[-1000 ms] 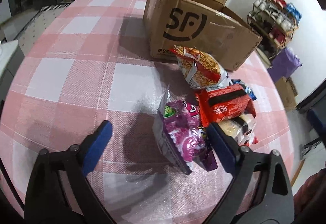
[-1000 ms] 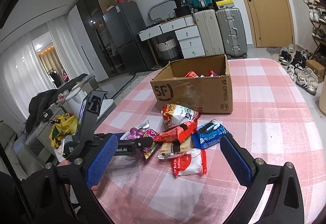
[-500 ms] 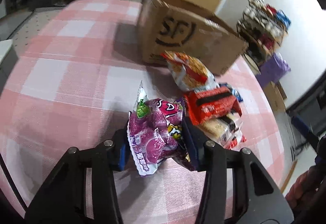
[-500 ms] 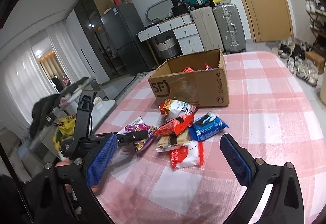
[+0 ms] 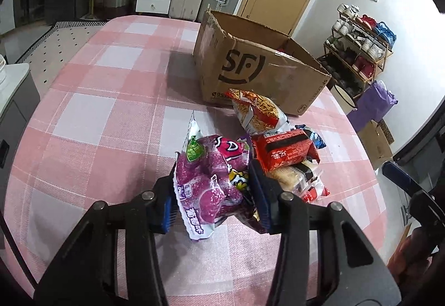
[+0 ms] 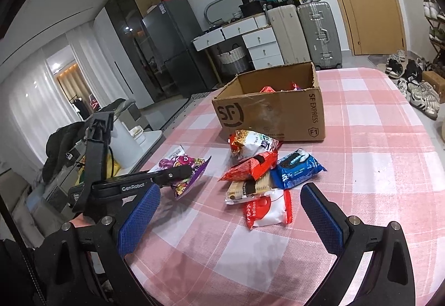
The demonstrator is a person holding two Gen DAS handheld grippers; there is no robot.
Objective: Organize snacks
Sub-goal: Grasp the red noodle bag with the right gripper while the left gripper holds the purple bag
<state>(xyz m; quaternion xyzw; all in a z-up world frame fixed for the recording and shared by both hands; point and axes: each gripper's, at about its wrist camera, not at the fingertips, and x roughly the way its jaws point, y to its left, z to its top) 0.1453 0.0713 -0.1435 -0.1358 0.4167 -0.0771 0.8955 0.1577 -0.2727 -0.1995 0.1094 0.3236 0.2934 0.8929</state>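
Purple candy bag [image 5: 207, 183], lower centre of the left wrist view, now sits clamped between the left gripper [image 5: 214, 204] pads; a second ago those jaws stood wide around it. Bag appears lifted off the checked tablecloth [image 5: 111, 122], tilted. Grasp made; carry to the cardboard box [image 5: 250, 69], upper centre, likely follows. Right of it, the remaining snack pile [image 6: 258, 175] lies untouched at mid frame. Right gripper [image 6: 229, 218], bottom of its view, hangs spread wide, holding nothing.
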